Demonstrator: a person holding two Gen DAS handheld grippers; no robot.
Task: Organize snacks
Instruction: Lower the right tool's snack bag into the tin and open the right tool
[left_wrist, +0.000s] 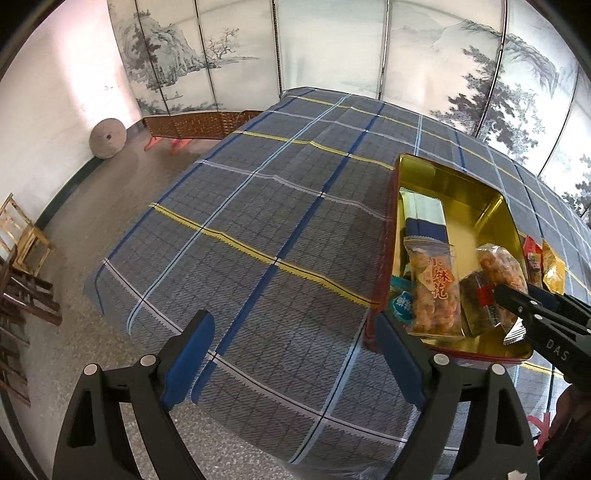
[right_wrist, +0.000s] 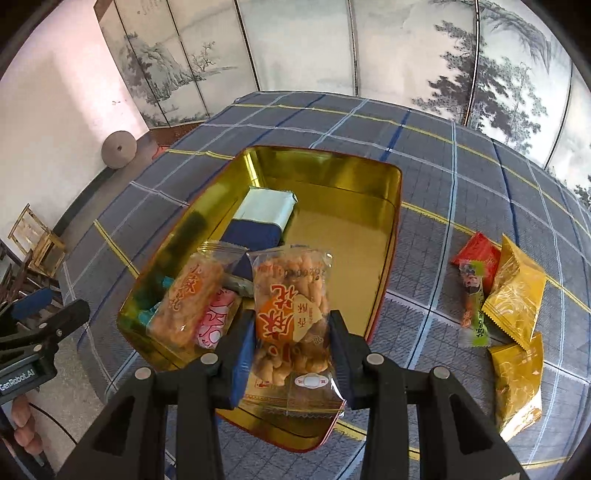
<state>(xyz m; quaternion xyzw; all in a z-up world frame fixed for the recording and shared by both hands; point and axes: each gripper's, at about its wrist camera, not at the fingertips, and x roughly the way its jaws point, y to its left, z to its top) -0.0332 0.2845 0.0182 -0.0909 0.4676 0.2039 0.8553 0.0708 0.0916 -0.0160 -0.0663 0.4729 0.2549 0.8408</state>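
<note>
The table is covered by a grey plaid cloth (right_wrist: 424, 177) with blue, pale and yellow lines. On the cloth stands an open gold tin (right_wrist: 347, 173) with a red outer wall. To the right of the tin, directly on the cloth, lie a red packet (right_wrist: 480, 253), a thin green stick packet (right_wrist: 474, 306) and two gold packets (right_wrist: 517, 291) (right_wrist: 517, 384), close together.

A plaid tablecloth (left_wrist: 258, 221), painted folding screen (left_wrist: 332, 48), round millstone (left_wrist: 108, 138), wooden chair (left_wrist: 22, 236).
</note>
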